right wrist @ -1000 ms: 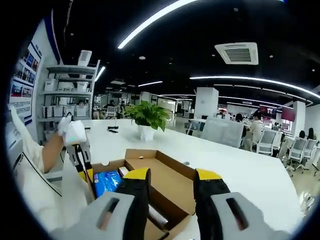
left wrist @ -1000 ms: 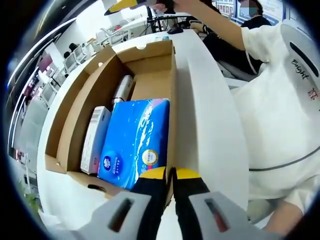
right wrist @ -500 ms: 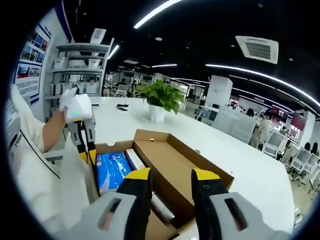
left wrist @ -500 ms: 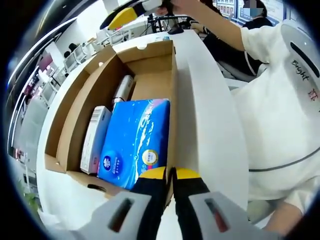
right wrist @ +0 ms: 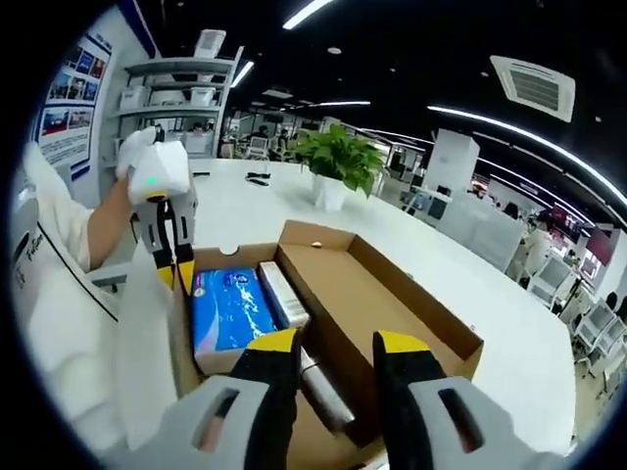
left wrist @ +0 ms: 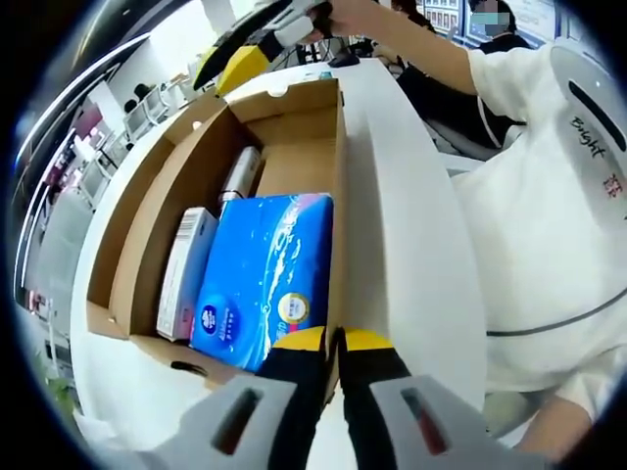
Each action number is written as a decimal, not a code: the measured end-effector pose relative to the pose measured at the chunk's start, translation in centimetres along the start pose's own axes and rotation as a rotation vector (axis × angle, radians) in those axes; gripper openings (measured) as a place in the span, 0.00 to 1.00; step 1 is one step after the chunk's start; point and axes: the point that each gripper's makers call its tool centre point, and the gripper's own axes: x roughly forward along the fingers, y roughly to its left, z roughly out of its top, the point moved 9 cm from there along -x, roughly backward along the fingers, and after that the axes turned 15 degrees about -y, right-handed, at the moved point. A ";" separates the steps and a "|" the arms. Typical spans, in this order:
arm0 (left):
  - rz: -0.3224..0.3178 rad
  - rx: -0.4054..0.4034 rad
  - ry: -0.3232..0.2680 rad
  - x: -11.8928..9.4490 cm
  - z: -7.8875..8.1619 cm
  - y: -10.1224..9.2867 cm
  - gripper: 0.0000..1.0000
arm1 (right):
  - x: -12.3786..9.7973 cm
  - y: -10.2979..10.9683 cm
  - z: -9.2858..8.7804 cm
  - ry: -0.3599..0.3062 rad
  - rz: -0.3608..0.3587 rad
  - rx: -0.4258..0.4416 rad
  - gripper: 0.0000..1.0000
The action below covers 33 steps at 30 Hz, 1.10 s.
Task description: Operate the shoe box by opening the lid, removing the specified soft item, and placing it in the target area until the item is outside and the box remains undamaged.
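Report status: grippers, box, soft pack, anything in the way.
Left gripper shut on box wall. Right gripper open above box. Lid open; blue pack inside, beside white carton and silver can. Nothing covers pack.

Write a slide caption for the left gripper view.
Left gripper clamps the open shoe box wall beside the blue tissue pack.

Matt cardboard box; glossy plastic tissue pack.
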 end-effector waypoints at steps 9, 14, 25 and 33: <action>0.001 -0.005 0.006 0.0 0.0 0.0 0.04 | 0.8 0.2 1.0 0.054 0.043 -0.058 0.28; 0.003 -0.004 0.003 0.0 0.0 0.0 0.04 | 1.8 0.8 0.3 0.120 0.041 -0.141 0.27; 0.007 -0.006 -0.001 0.0 0.0 0.0 0.04 | 3.9 2.3 -1.3 0.202 0.109 -0.161 0.23; -0.004 -0.013 0.040 0.1 0.1 0.1 0.04 | 5.0 2.9 -1.9 0.299 0.175 -0.210 0.23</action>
